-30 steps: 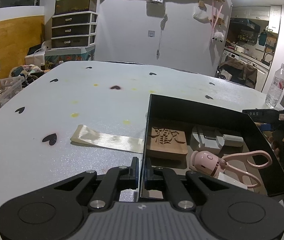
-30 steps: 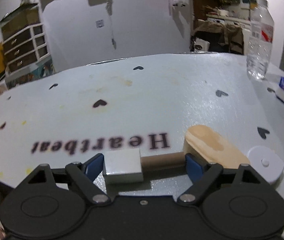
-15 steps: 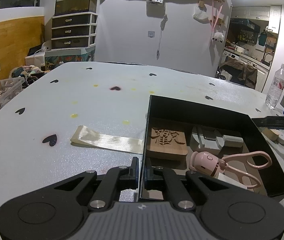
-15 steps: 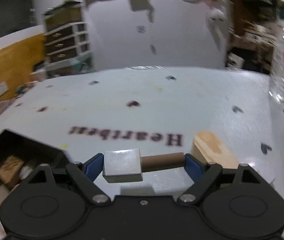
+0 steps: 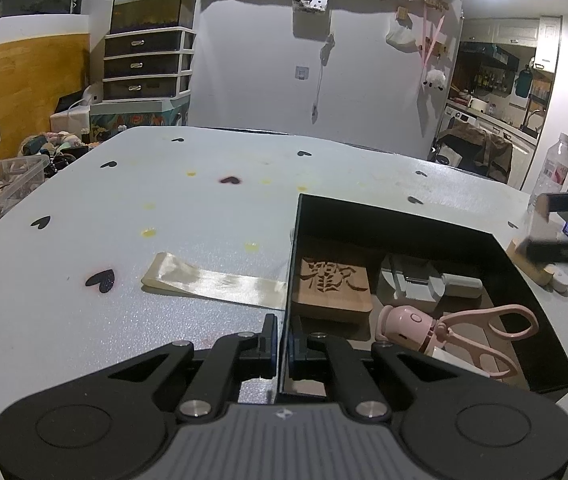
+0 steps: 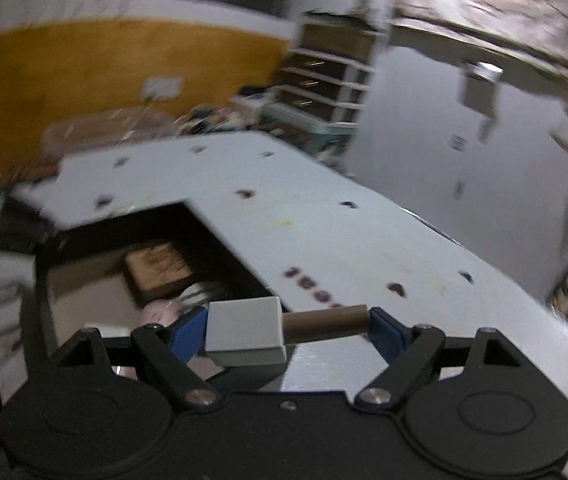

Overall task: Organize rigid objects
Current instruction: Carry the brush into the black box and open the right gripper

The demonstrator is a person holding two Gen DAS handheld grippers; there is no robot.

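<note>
Left gripper (image 5: 282,340) pinching near wall of black box (image 5: 540,304) on table (image 5: 164,208)

Right gripper (image 6: 286,330) spread wide, pinching stamp (image 6: 280,330) end to end, gray block plus brown handle, in air over box's right edge

Wood block (image 5: 334,286), pink scissors (image 5: 484,332) inside box

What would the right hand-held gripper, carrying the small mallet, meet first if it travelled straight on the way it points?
Probably the white heart-printed table just beyond the black storage box's far wall; blur leaves depth unclear, so the right hand-held gripper with its grey-headed, brown-handled mallet might clip that wall.
</note>
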